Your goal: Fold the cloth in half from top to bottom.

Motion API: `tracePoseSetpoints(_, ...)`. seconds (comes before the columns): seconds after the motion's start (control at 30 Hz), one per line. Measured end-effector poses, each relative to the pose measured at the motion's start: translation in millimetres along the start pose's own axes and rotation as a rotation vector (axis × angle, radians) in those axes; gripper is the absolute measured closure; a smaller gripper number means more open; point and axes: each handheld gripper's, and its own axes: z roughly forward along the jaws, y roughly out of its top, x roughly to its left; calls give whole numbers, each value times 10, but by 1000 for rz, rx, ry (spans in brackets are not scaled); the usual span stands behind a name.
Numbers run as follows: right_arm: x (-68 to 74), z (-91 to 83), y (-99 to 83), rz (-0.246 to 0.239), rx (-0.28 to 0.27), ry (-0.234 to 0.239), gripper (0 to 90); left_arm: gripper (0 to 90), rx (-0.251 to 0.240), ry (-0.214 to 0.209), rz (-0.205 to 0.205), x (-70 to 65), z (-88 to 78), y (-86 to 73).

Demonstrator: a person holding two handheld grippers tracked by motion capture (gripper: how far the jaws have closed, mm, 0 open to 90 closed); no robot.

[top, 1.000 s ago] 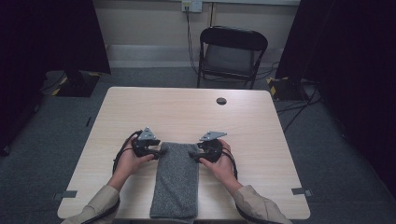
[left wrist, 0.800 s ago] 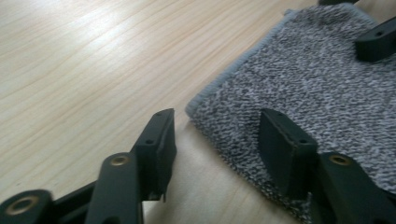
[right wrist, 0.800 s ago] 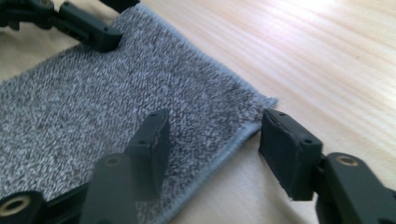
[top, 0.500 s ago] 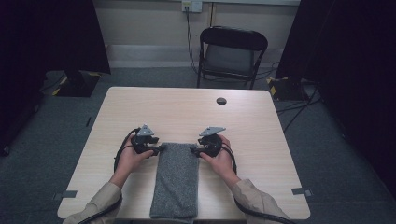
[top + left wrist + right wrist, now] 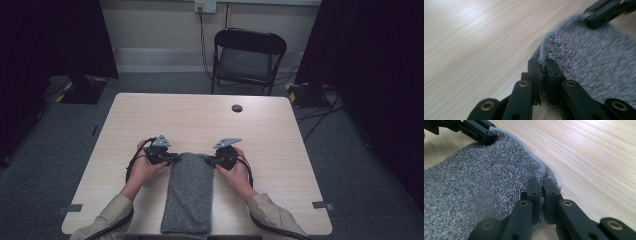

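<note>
Grey towel (image 5: pixel 189 192) lies folded lengthwise on the near middle of the table (image 5: pixel 280 150), its near end hanging over the edge. Both pairs of jaws have just been closing: left gripper (image 5: pixel 543 68) now pinches the far left corner hem, right gripper (image 5: pixel 541 187) the far right corner, cloth between the pads on each. Hands barely moved. Grip looks set, so lifting or folding the far edge is likely next.

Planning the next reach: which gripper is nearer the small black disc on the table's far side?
Right. The right gripper pinches the grey towel's far right corner, below the black disc; the left gripper pinches the far left corner, farther off.
</note>
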Motion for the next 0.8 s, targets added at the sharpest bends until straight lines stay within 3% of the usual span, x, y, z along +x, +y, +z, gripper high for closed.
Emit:
tracePoseSetpoints(0.13, -97, -60, 45, 27, -6, 12, 864, 853, -19, -18, 1, 46, 41, 108)
tracePoseSetpoints(0.17, -183, -89, 119, 30, -16, 0, 864, 855, -28, -19, 3, 70, 48, 169)
tracePoseSetpoints(0.27, -268, -108, 217, 29, -23, -24, 864, 856, -66, -10, 15, 144, 58, 414)
tracePoseSetpoints(0.3, -359, -147, 370, 20, -51, -37, 863, 857, -83, -7, 15, 167, 57, 512)
tracePoseSetpoints(0.37, -390, -173, 441, 14, -61, -48, 863, 857, -118, -8, 9, 219, 50, 685)
tracePoseSetpoints(0.43, -436, -221, 535, 21, -79, -56, 863, 859, -131, -7, -3, 260, 51, 757)
tracePoseSetpoints(0.6, -469, -322, 525, 14, -110, -29, 855, 860, -132, -14, 7, 239, 47, 739)
tracePoseSetpoints(0.7, -488, -348, 444, 53, -118, -9, 843, 859, -134, -15, -3, 213, 24, 668)
tracePoseSetpoints(0.8, -483, -394, 365, 56, -123, -5, 839, 859, -129, -12, 6, 178, -7, 619)
